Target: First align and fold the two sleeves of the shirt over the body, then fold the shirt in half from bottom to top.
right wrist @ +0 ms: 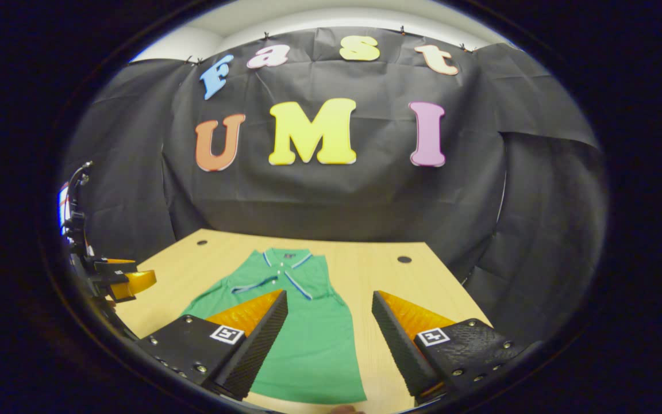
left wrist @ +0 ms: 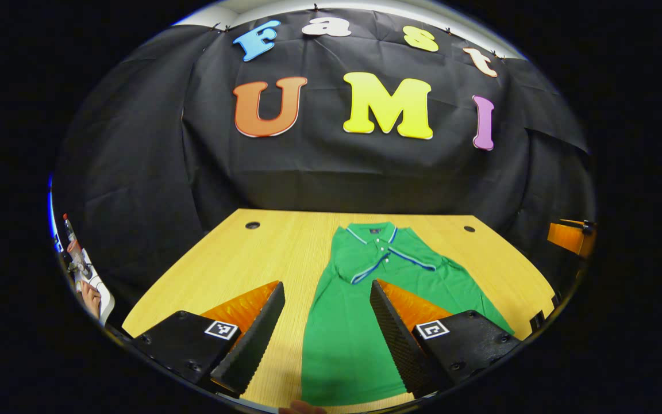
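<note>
Found both sleeves (left wrist: 391, 261) folded over the green shirt (left wrist: 348, 322) lying flat mid-table (left wrist: 222, 259), left gripper (left wrist: 326, 336) and right gripper (right wrist: 330, 339) hovering wide open and empty; judged best to pinch both hem corners evenly.

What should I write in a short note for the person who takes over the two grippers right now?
Left gripper: open, holding nothing, above the near part of the shirt.
Right gripper: open, holding nothing, above the shirt's near right side.
The shirt lies flat on the table, collar at the far end, hem nearest you.
Done: both sleeves appear folded across the chest.
Left: grasp the hem corners and fold the shirt in half from bottom to top.
</note>
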